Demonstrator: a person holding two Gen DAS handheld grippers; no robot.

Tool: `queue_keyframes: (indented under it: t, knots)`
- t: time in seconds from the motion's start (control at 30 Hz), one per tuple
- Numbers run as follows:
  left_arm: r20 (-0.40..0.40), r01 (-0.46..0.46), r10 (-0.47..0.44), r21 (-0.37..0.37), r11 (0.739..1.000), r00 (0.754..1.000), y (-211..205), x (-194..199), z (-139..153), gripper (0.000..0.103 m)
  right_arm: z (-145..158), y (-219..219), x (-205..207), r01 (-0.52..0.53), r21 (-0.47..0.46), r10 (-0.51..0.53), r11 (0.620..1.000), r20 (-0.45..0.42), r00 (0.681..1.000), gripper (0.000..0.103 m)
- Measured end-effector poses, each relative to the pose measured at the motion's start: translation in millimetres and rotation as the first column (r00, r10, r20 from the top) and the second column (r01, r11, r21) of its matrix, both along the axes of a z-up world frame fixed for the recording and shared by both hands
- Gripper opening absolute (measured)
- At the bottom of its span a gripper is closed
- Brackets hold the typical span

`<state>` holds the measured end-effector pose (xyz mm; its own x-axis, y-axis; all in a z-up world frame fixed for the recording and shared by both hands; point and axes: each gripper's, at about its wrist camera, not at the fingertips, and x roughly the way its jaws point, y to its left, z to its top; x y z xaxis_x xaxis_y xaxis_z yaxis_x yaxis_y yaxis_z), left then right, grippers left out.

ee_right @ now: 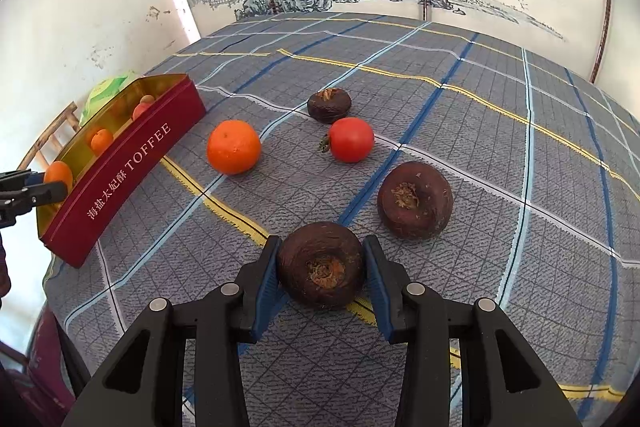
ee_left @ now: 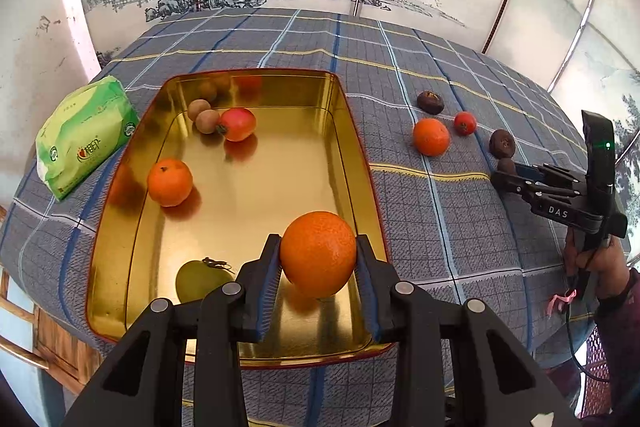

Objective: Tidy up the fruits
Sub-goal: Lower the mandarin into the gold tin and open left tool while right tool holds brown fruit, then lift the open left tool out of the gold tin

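Left wrist view: the left gripper (ee_left: 318, 263) has its pads pressed on both sides of a large orange (ee_left: 318, 254), held over the near end of the gold tin (ee_left: 360, 155). Inside the tin lie a smaller orange (ee_left: 170, 182), a red fruit (ee_left: 239, 124), two small brown fruits (ee_left: 204, 115) and a green one (ee_left: 200, 281) (partly hidden by the gripper). A green tissue pack (ee_left: 86, 135) lies beside the tin.

Right wrist view: the right gripper (ee_right: 321, 267) is closed on a dark brown fruit (ee_right: 321, 265) sitting on the checked tablecloth (ee_right: 500, 147). Near it lie another brown fruit (ee_right: 415, 199), a red tomato-like fruit (ee_right: 352, 139) and an orange (ee_right: 233, 146).
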<state>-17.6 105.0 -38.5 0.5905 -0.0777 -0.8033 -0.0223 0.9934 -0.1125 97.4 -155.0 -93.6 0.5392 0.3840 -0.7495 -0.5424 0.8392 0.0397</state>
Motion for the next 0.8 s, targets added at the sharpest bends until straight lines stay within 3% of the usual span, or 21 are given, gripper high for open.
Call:
queue_keyframes:
  t: [0.33,0.8]
  knots:
    - [-0.001,0.014,-0.014,0.016,1.0,1.0,-8.4,1.9,-3.2,0.032,0.2,-1.6,1.1,0.002,0.002,-0.002,1.0,-0.001,1.0,0.042]
    - [0.043,0.022,-0.027,0.106,0.994,0.999,-19.1,-5.5,3.1,0.032,-0.1,-0.8,1.6,0.001,0.0,-0.001,1.0,0.0,1.0,0.042]
